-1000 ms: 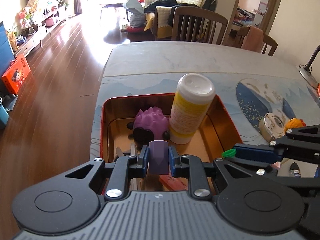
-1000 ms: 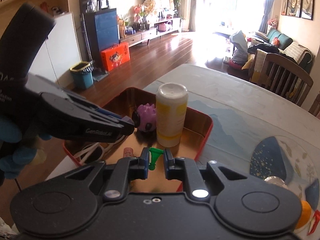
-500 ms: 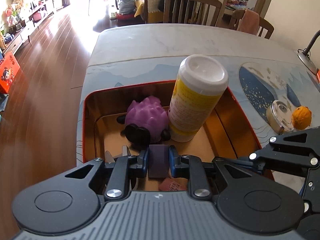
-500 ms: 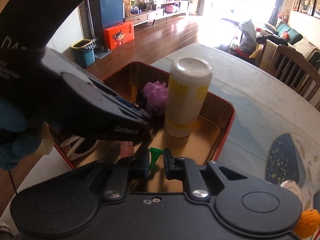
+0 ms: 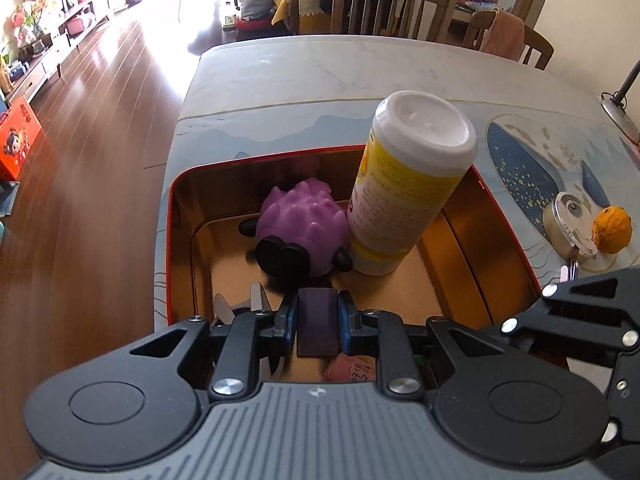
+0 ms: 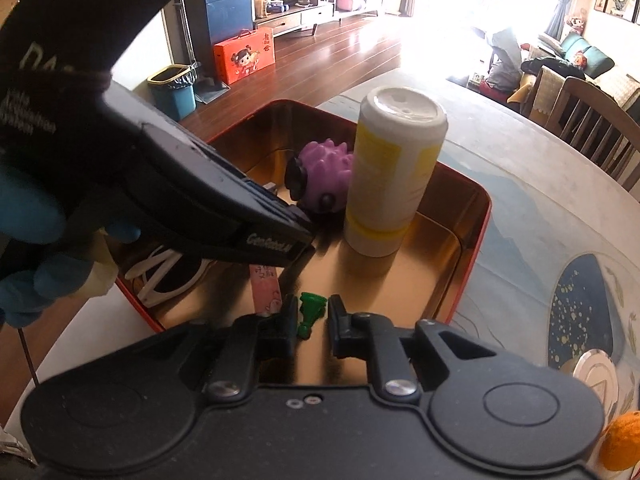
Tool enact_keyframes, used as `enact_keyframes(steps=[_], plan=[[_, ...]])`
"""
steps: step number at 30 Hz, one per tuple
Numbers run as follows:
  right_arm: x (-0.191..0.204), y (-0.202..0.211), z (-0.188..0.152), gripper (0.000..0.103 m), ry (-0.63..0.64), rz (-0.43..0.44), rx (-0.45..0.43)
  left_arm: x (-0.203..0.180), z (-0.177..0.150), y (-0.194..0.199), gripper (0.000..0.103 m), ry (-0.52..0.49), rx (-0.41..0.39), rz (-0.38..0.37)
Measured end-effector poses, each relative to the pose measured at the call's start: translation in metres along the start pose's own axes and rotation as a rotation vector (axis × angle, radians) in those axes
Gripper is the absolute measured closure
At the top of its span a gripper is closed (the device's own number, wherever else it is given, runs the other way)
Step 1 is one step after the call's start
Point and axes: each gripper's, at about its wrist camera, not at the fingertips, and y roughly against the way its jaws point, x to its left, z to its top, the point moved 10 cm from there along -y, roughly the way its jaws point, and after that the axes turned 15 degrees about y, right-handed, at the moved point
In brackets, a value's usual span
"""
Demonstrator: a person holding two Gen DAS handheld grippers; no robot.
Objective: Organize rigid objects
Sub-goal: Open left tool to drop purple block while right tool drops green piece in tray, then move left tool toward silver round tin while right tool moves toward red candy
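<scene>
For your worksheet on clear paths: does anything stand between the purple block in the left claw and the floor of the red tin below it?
Nothing visible blocks it. The purple block hangs over bare gold floor of the red tin; the purple spiky toy and yellow bottle stand farther back, a pink piece lies just nearer.

A patterned table (image 5: pixel 328 80) carries a red-rimmed tin (image 5: pixel 176 184), round tin (image 5: pixel 568 220) and orange (image 5: pixel 612 230).
</scene>
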Motion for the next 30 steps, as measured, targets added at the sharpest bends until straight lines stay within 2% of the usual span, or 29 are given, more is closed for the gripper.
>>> enact_keyframes(steps=[1, 6, 15, 18, 25, 26, 29, 30], plan=[[0.000, 0.001, 0.000, 0.077, -0.007, -0.001, 0.000, -0.001, 0.000, 0.000, 0.082, -0.004, -0.003, 0.004], [0.003, 0.010, -0.004, 0.077, -0.024, 0.010, -0.009, -0.003, -0.004, 0.003, 0.082, -0.008, -0.003, 0.006], [-0.003, 0.038, -0.002, 0.067, -0.078, 0.001, -0.069, -0.008, -0.012, 0.023, 0.082, -0.011, -0.037, -0.008], [-0.007, 0.048, -0.005, 0.061, -0.099, -0.002, -0.081, -0.010, -0.014, 0.033, 0.075, -0.004, -0.054, -0.012], [-0.016, 0.079, -0.016, 0.046, -0.145, -0.027, -0.129, -0.020, -0.018, 0.056, 0.073, 0.003, -0.096, -0.022], [-0.018, 0.083, -0.018, 0.045, -0.153, -0.033, -0.136, -0.023, -0.018, 0.060, 0.070, 0.004, -0.103, -0.028], [-0.026, 0.097, -0.025, 0.041, -0.177, -0.048, -0.158, -0.032, -0.020, 0.073, 0.046, -0.001, -0.136, -0.039], [-0.029, 0.101, -0.028, 0.040, -0.185, -0.051, -0.166, -0.035, -0.020, 0.077, 0.045, -0.004, -0.148, -0.039]])
